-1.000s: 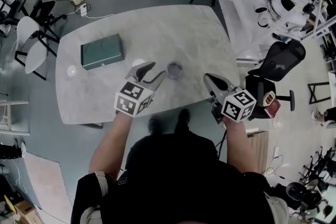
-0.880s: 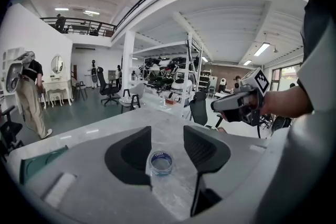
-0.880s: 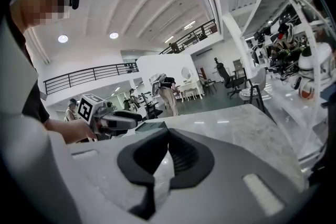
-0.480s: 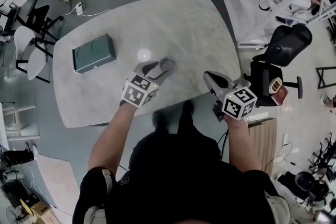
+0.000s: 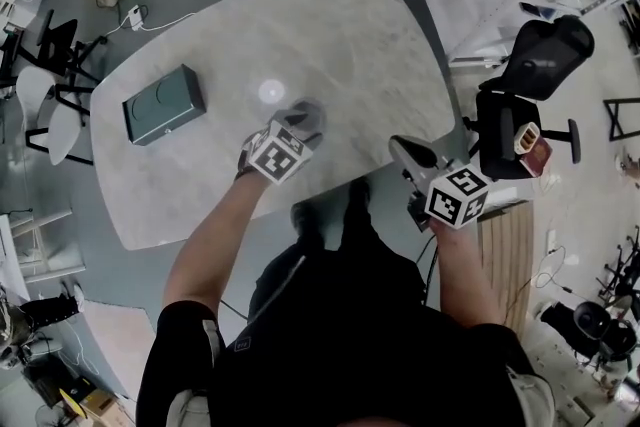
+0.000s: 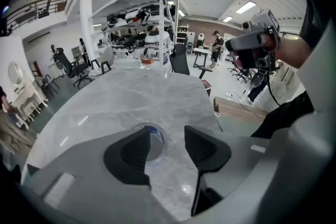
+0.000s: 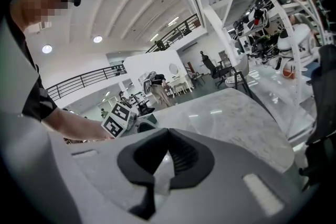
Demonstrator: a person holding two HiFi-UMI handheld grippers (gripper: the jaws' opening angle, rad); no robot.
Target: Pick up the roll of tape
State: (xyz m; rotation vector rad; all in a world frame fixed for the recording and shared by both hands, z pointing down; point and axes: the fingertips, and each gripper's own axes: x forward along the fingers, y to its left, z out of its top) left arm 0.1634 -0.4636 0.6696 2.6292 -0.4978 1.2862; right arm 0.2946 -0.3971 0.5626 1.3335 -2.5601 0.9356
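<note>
The roll of tape [image 6: 154, 140] is clear with a bluish inner rim and lies flat on the marble table [image 5: 350, 45]. My left gripper [image 6: 167, 145] points steeply down over it, jaws open. The roll lies just past the tips, partly hidden behind the left pad, and no pad presses on it. From the head view, the left gripper [image 5: 300, 123] covers most of the tape [image 5: 313, 110] near the table's middle. My right gripper [image 5: 402, 148] hovers at the table's near right edge, apart from the tape. Its pads [image 7: 181, 157] meet with nothing between them.
A dark green box [image 5: 163, 104] lies on the table's left part. A black office chair [image 5: 540, 65] stands off the right edge, other chairs off the left. The right gripper [image 6: 253, 42] shows at the upper right of the left gripper view.
My left gripper has moved forward and down from beside the tape to right over it, tilting more steeply. The right gripper shifted a little along the table's near edge.
</note>
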